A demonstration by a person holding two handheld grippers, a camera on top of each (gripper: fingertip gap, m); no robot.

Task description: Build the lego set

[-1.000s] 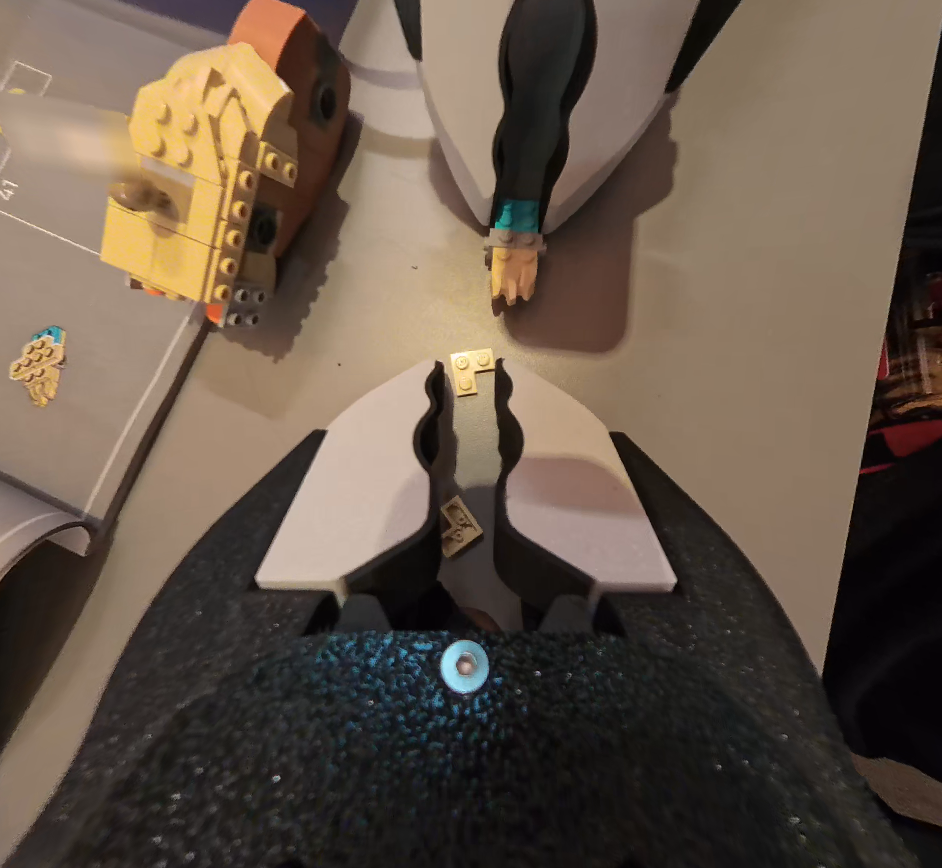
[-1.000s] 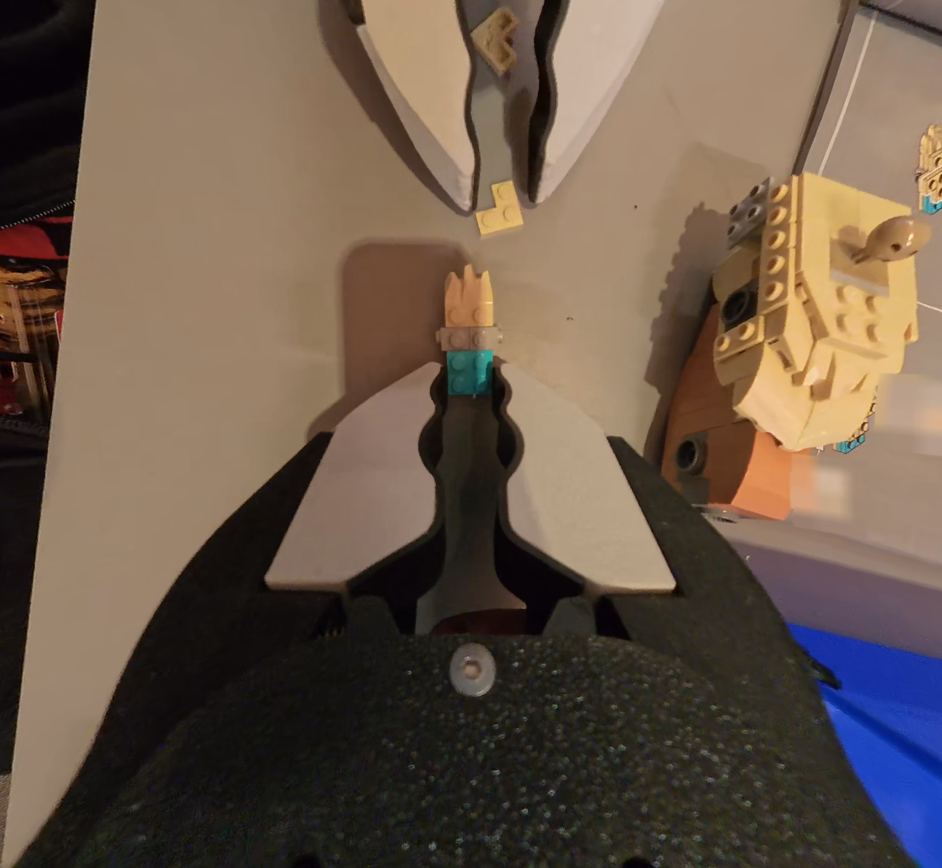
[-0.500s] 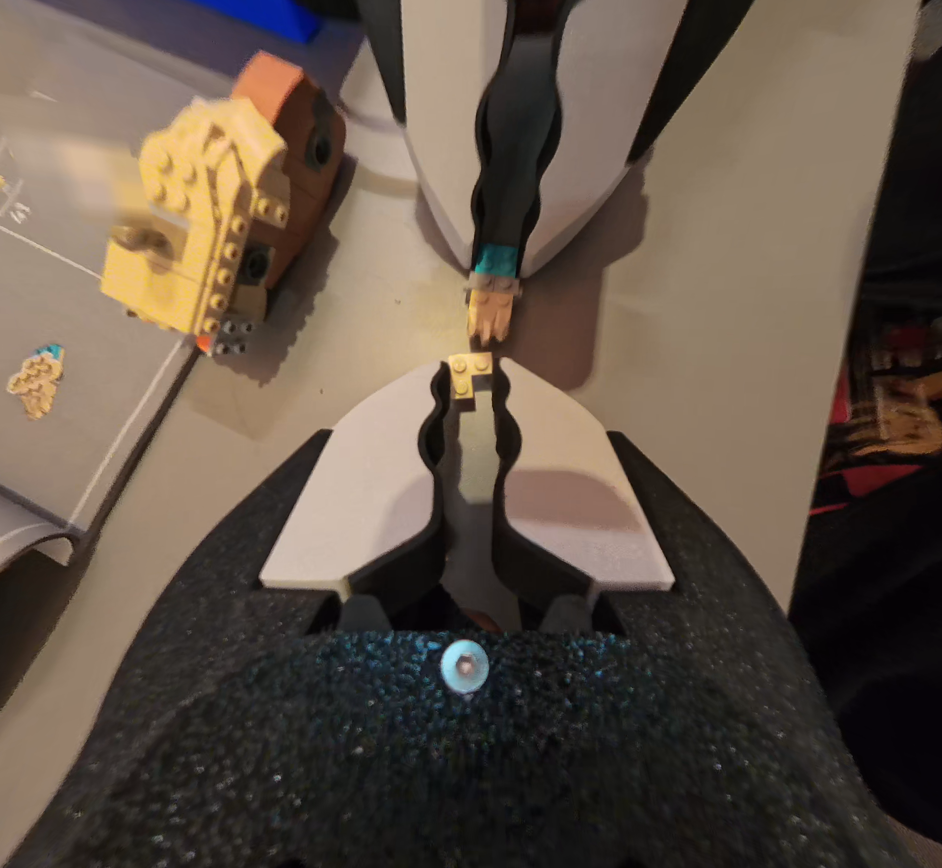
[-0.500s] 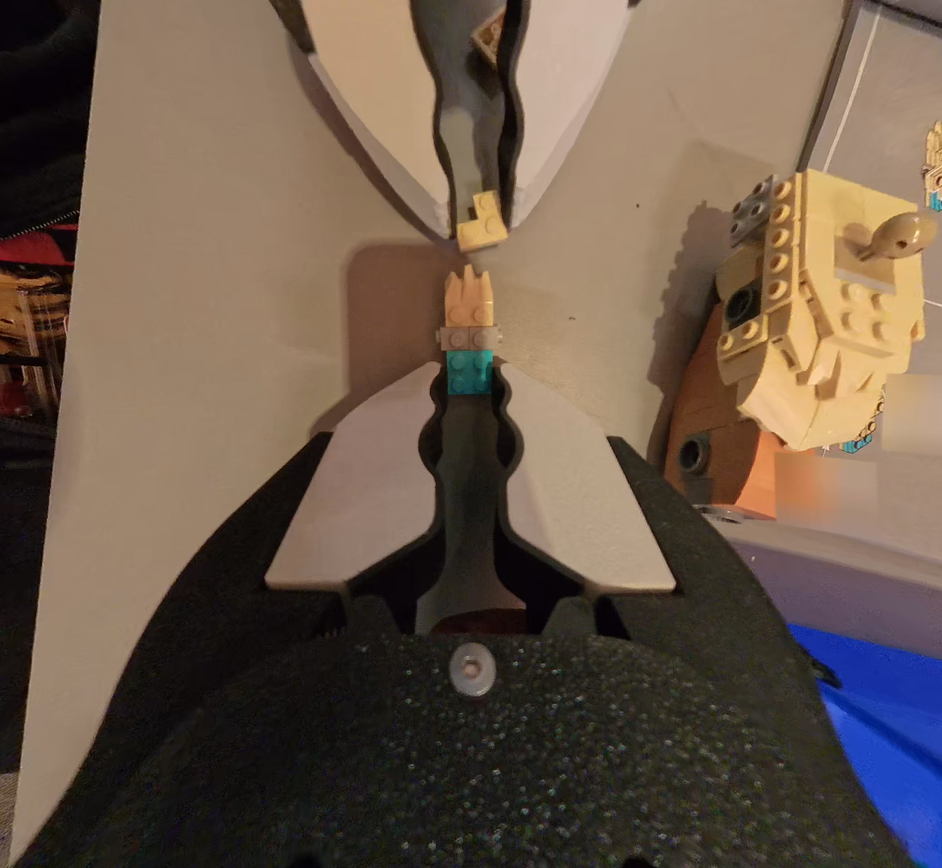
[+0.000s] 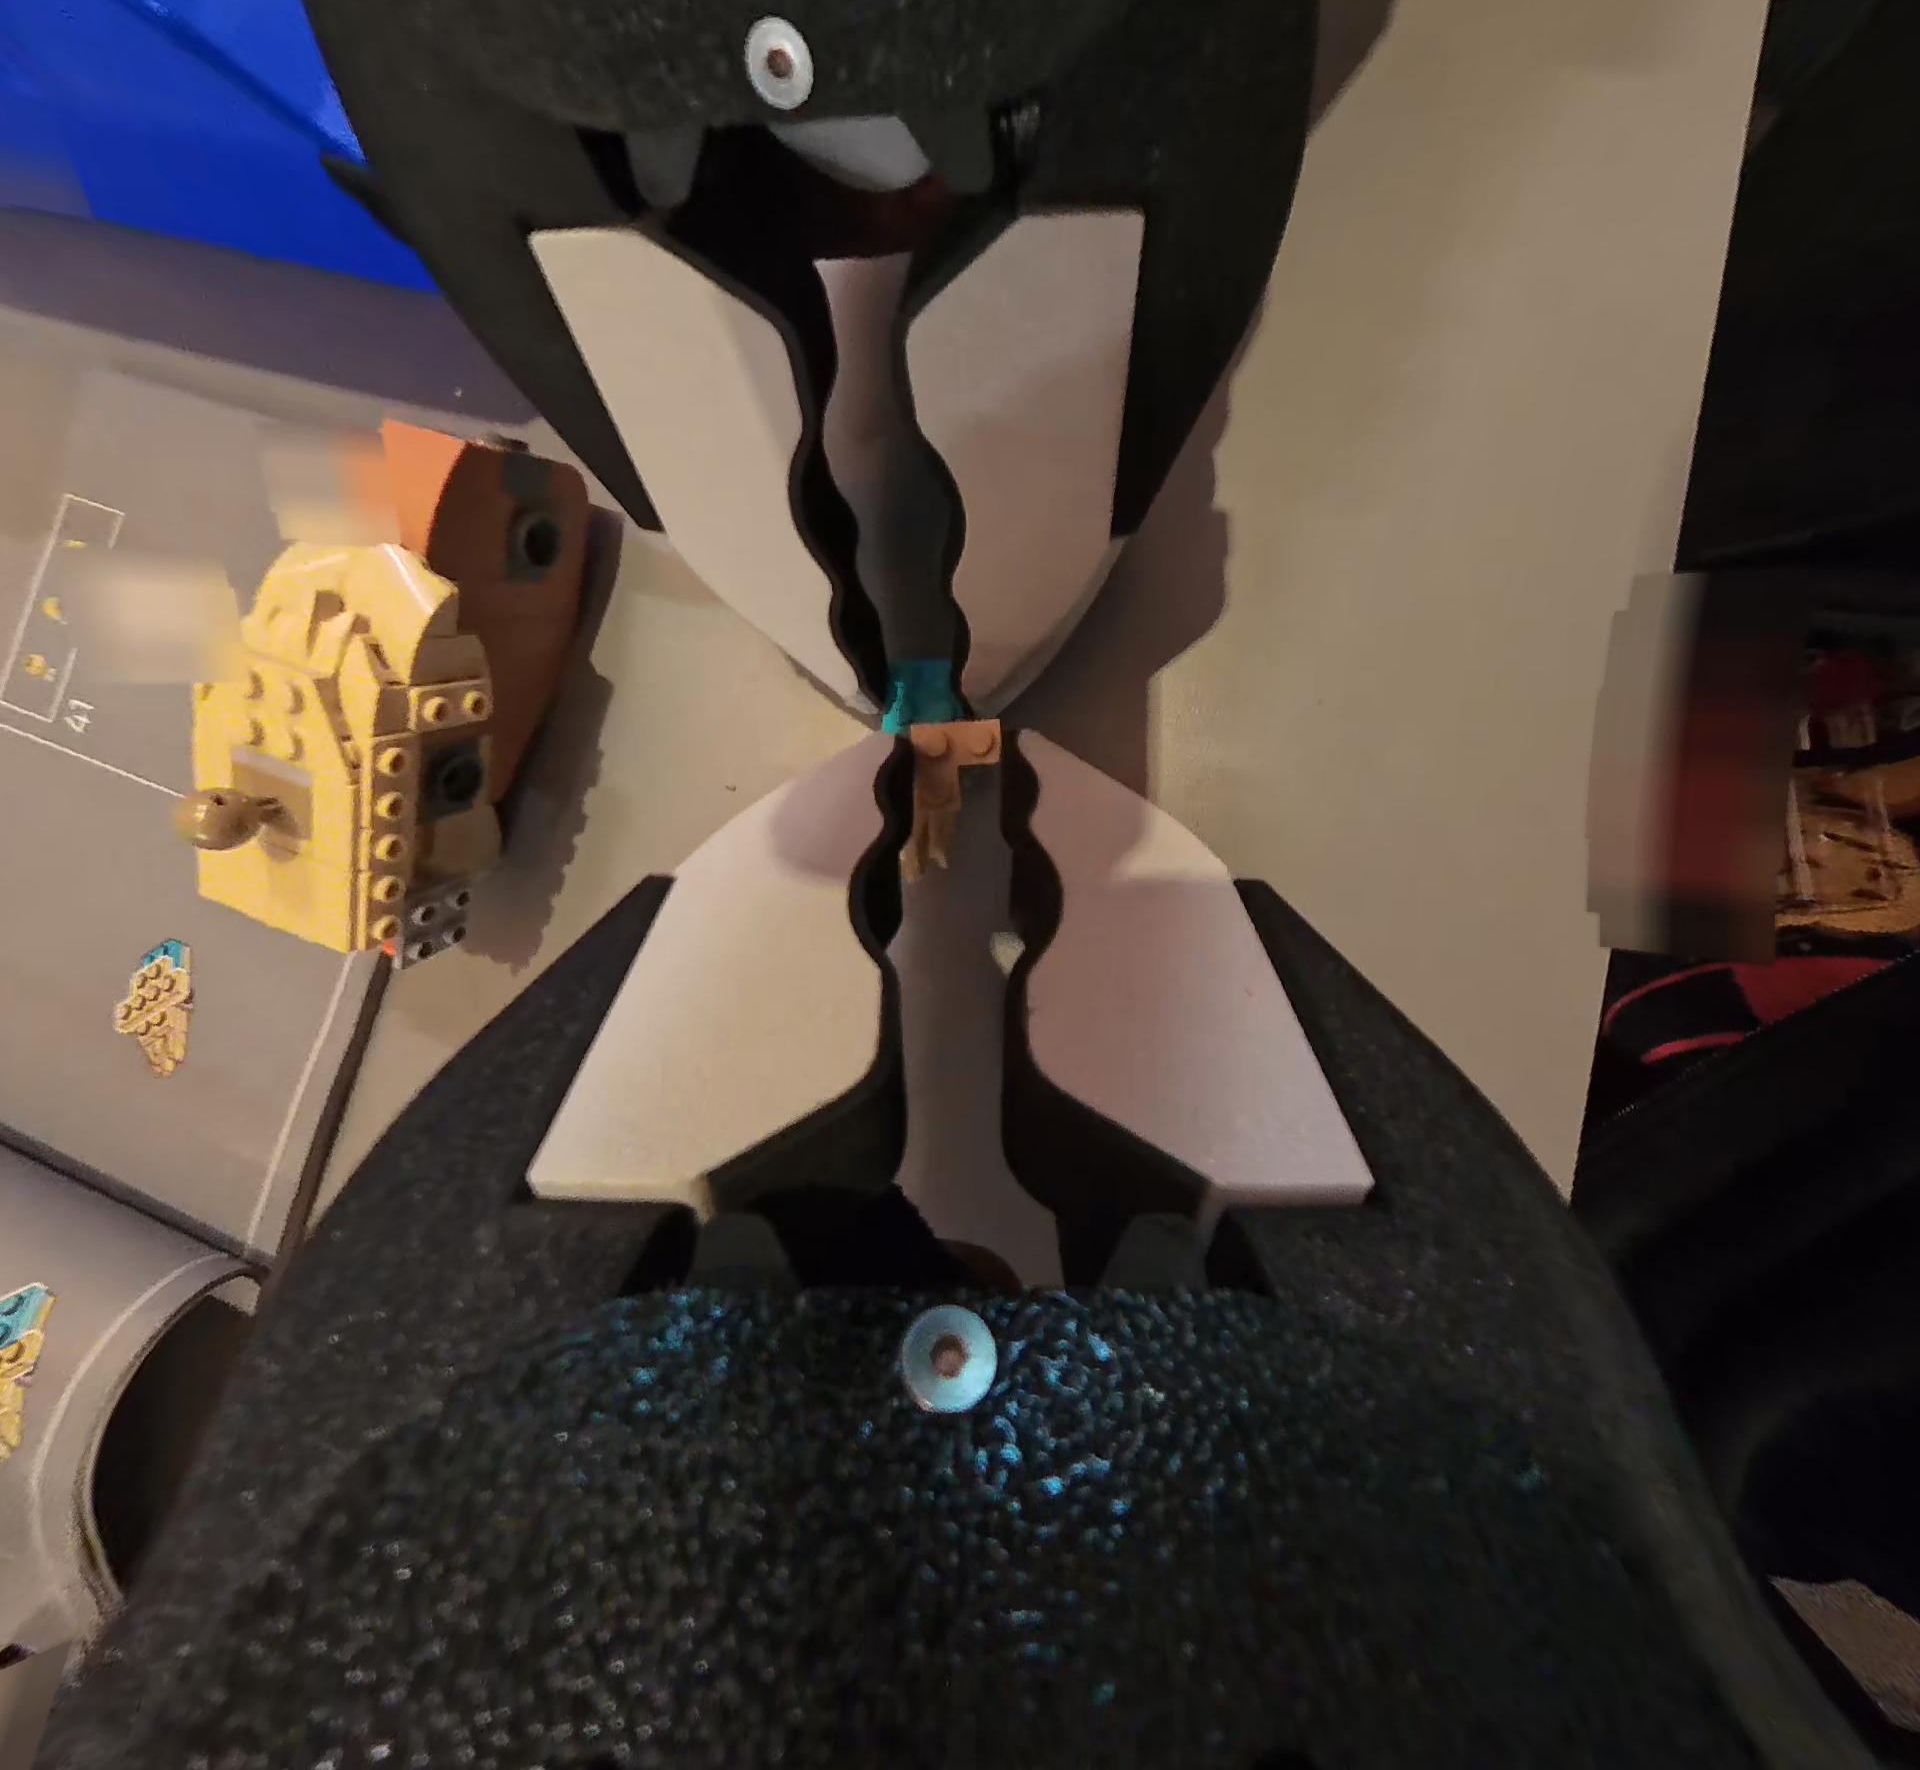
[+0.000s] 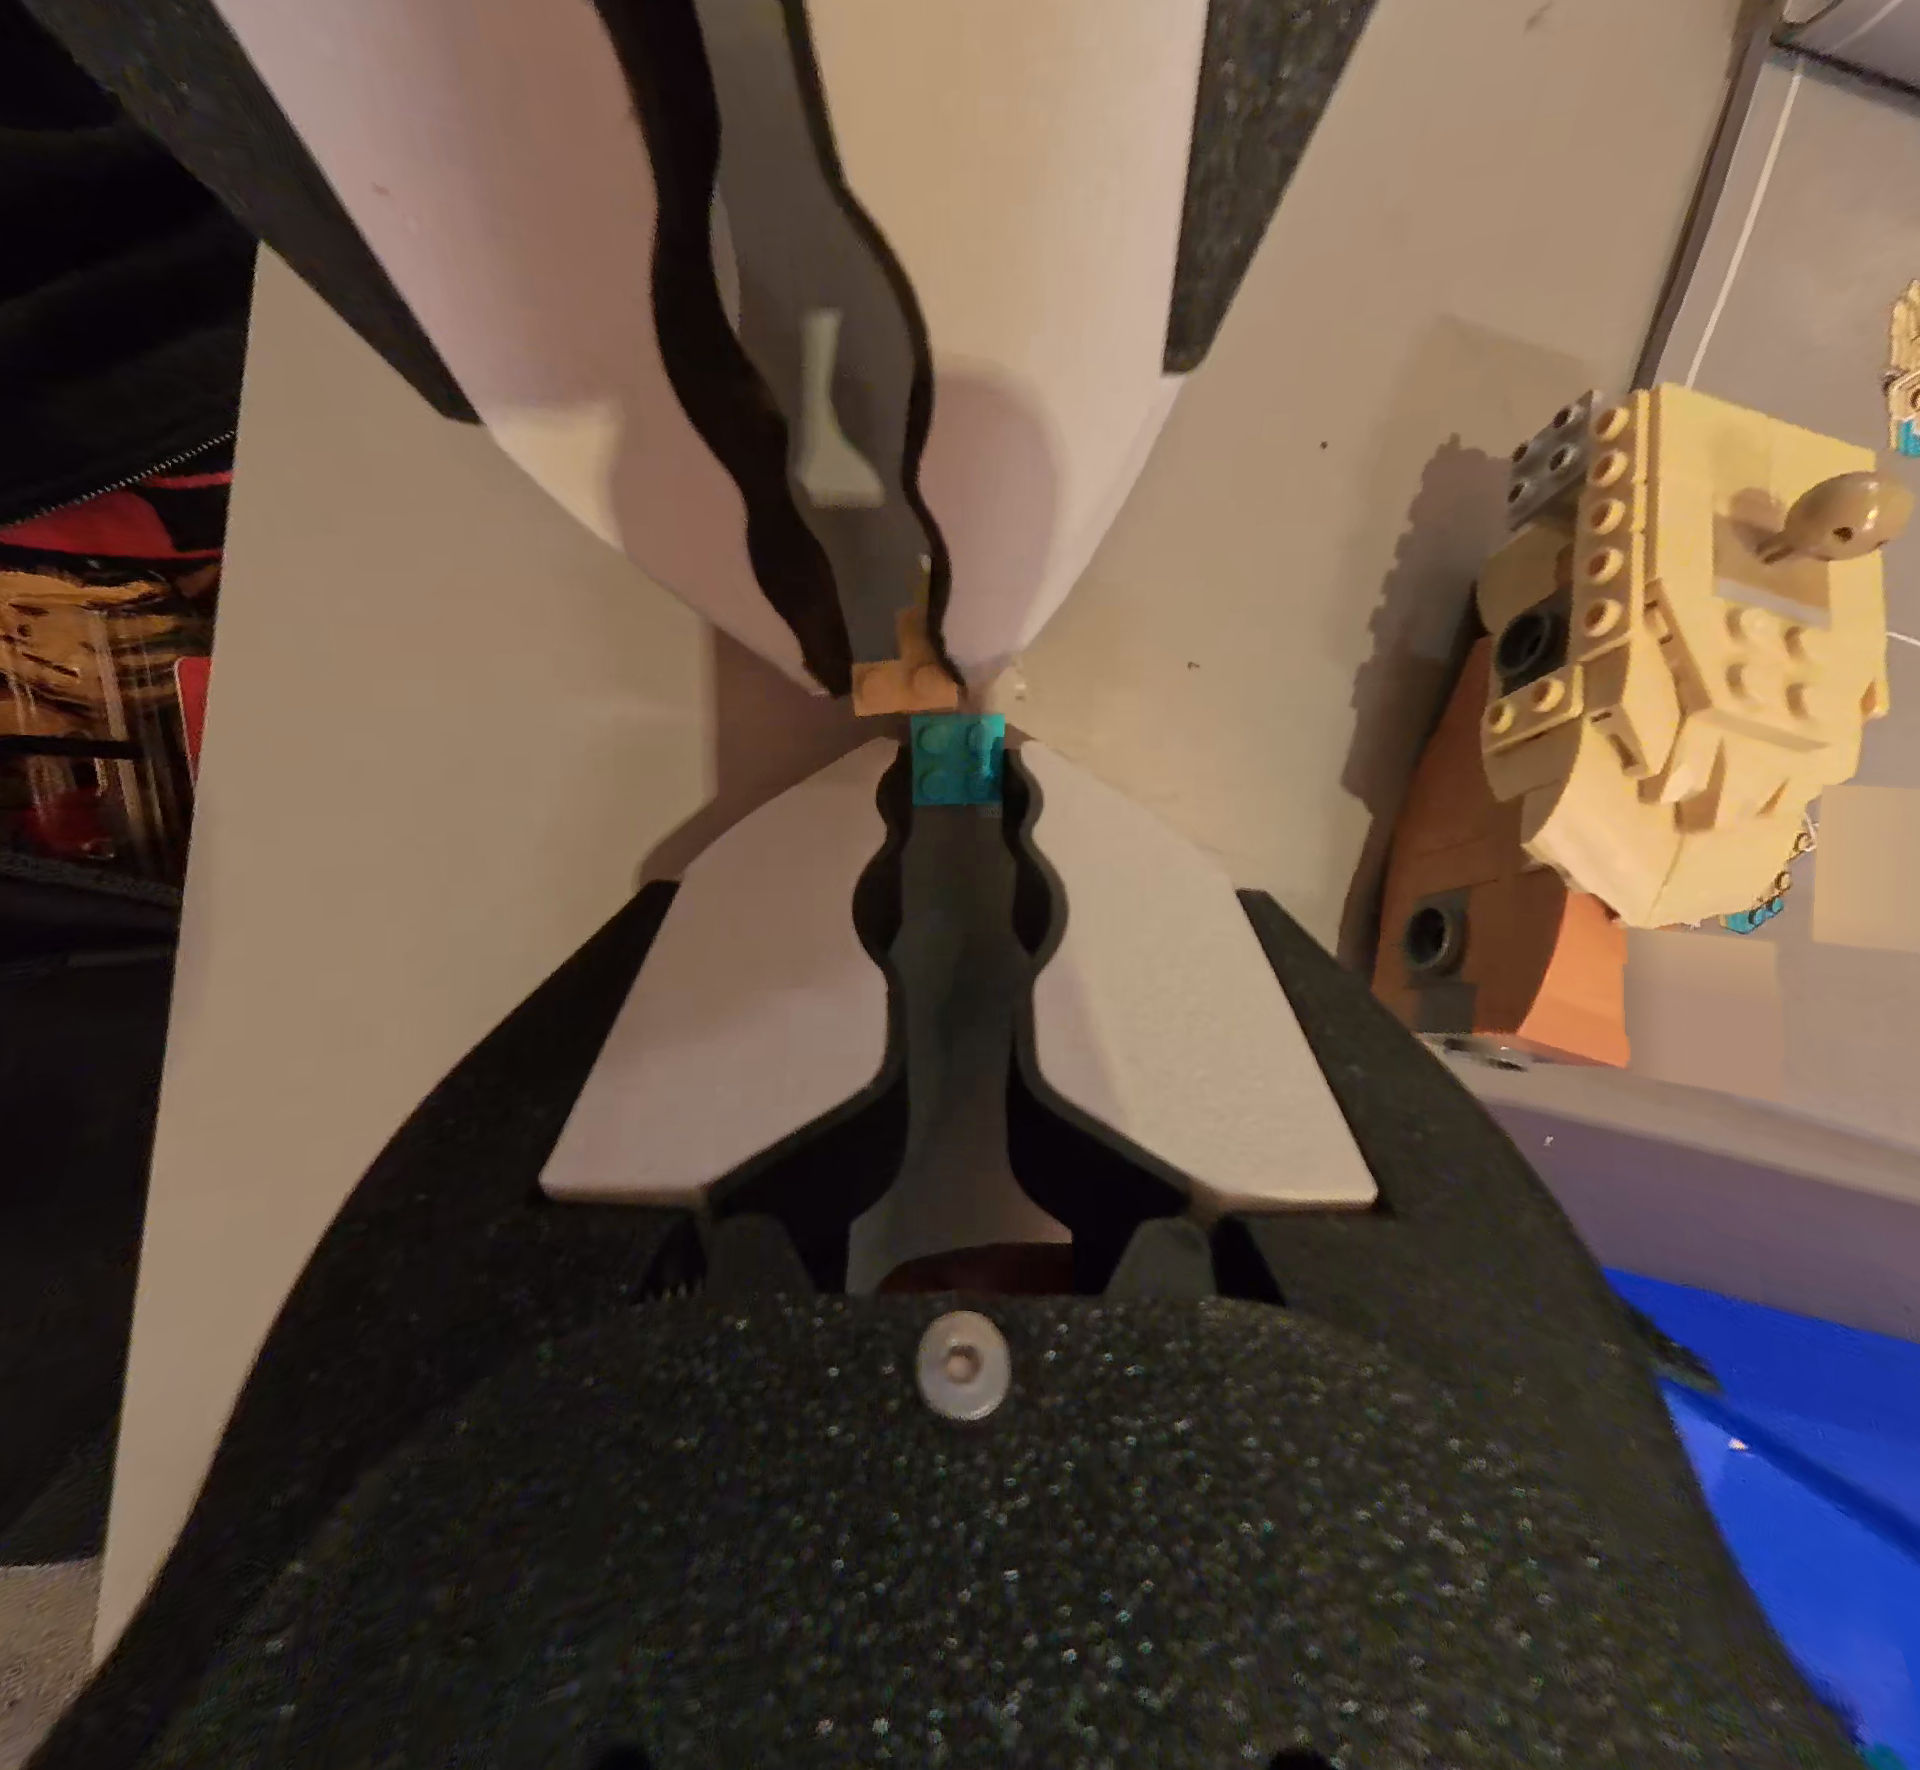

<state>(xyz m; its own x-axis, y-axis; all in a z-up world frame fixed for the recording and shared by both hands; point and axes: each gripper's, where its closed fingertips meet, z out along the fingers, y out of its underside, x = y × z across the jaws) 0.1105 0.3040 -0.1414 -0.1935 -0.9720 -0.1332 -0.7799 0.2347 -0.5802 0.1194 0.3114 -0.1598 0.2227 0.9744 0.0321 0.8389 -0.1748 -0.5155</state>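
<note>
In the left wrist view the left hand-held gripper (image 5: 951, 764) fills the lower half of the frame, its fingers drawn nearly together and pinching a small tan L-shaped plate (image 5: 956, 746) at their tips. The right hand-held gripper (image 5: 920, 697) reaches down from the top of the frame, tip to tip with it, its fingers closed on a teal brick (image 5: 916, 694). The tan plate and the teal brick touch at the centre of the frame. A tan clawed piece (image 5: 928, 832) hangs below the plate, in the gap between the left gripper's fingers; how it joins the rest cannot be told here.

In the right wrist view the layout is mirrored: the right hand-held gripper (image 6: 956, 770) rises from the bottom of the frame with the teal brick (image 6: 956, 773) clamped at its tips, and the left hand-held gripper (image 6: 899, 676) comes in from the top holding the tan L-shaped plate (image 6: 902, 683), which sits against the brick's upper edge, shifted slightly left.

Both meet above a pale counter (image 5: 1403, 577). At the left of the left wrist view, a partly built tan and brown model (image 5: 353, 733) lies at the edge of an open grey instruction booklet (image 5: 187, 1045); a blue object (image 5: 156, 89) sits at the upper left. In the right wrist view the same model (image 6: 1662, 681) is at the right of the frame.
</note>
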